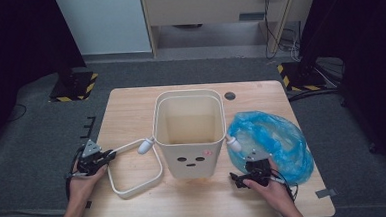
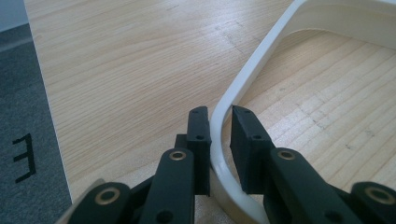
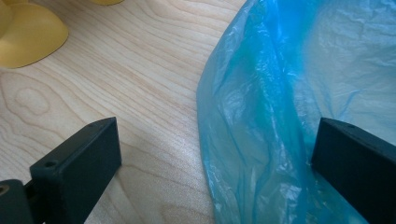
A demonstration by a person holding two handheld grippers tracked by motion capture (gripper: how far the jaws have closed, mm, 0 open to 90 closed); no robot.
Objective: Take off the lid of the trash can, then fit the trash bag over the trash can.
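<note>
A cream bin (image 1: 191, 161) with a small face on its front stands open in the middle of the wooden table (image 1: 131, 106). A white loop frame (image 1: 135, 189) lies flat to its left and meets a white knob (image 1: 145, 146) at the bin's side. My left gripper (image 1: 111, 154) holds the frame's left bend; in the left gripper view the gripper (image 2: 219, 114) has its pads closed on the white frame (image 2: 261, 51). A crumpled blue plastic bag (image 1: 272, 134) lies right of the bin. My right gripper (image 1: 235, 179) stands open at its near edge, the bag (image 3: 289, 93) partly between the jaws (image 3: 217, 123).
A black round grommet (image 1: 230, 95) sits in the table behind the bin. Grey tape (image 1: 325, 192) marks the front right corner. A pale yellow rounded shape (image 3: 28, 32) lies ahead of the right gripper. Black stands with striped bases (image 1: 72, 87) flank the table on the floor.
</note>
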